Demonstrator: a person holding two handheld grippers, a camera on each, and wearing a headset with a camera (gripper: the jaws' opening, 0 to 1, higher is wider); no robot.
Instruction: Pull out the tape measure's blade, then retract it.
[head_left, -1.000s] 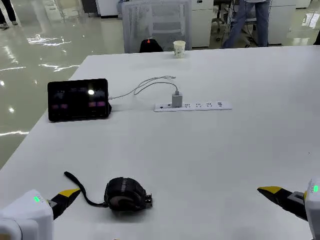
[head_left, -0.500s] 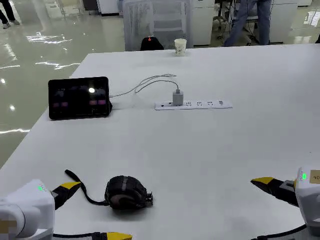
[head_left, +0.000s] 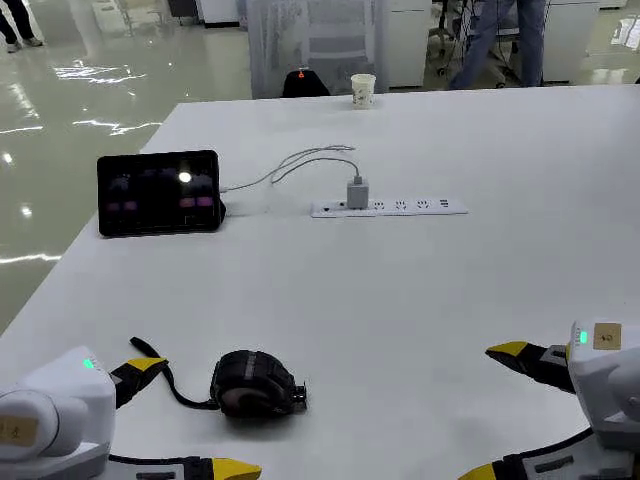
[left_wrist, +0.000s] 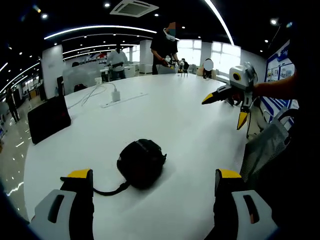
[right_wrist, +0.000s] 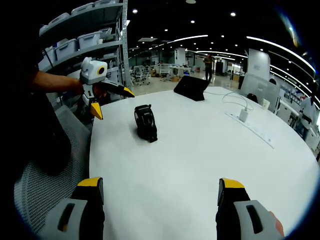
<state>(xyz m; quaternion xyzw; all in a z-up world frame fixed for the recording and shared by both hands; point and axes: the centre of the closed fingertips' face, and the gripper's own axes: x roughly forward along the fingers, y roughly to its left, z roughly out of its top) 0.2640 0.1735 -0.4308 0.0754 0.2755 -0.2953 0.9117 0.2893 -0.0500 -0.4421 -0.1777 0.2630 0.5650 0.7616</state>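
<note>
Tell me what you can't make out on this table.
Black round tape measure: lock and markings too small, head view; mouth hidden behind its body, left gripper view.
Dark tablet screen: content blurred, head view.
White paper cup: contents hidden by its wall, head view.

- A big white worktop with a smooth top takes up most of the room near us.
- The pale grey floor is shiny, with bright spots of light on it.
- A grey mesh chair stands at the far edge.
- Long white strip lights run across the dark ceiling.
- Tall metal shelves hold grey bins.
- Bright windows glow far off.
</note>
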